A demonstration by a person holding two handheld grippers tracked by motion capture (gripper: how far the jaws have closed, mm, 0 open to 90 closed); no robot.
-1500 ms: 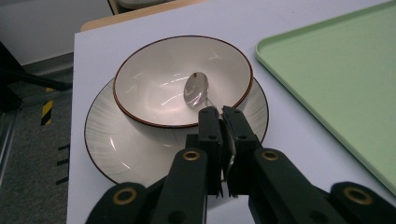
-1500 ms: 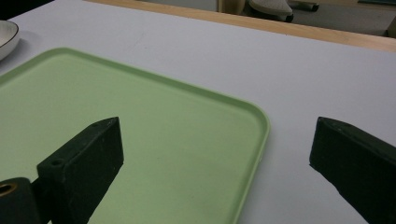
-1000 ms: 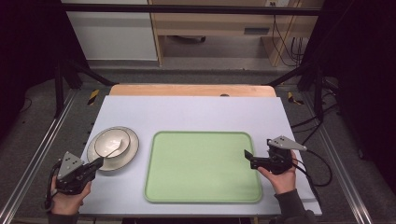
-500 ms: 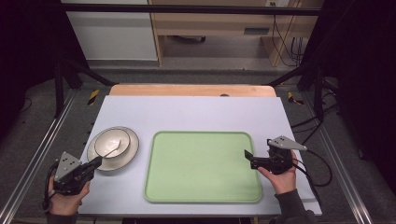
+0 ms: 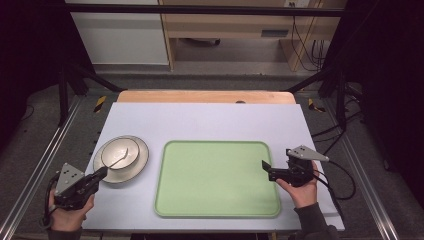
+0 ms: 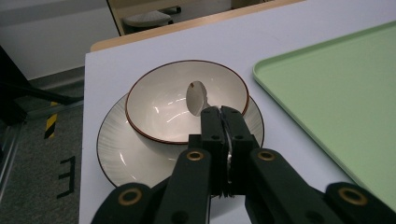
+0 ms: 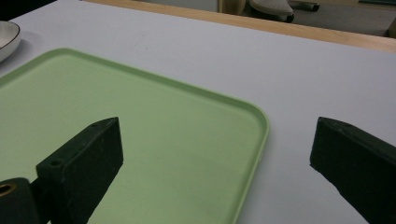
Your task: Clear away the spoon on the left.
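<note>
Clamping a spoon handle, the left tool overhangs the bowl.

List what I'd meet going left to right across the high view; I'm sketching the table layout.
Left gripper → plate with a bowl and spoon stacked on it → green tray → right gripper.

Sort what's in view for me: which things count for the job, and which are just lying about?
In play: spoon, clamped in the left tool; bowl; plate; green tray; right tool, open at the tray's edge.

Lying about: cables and the wooden bench beyond the table.
</note>
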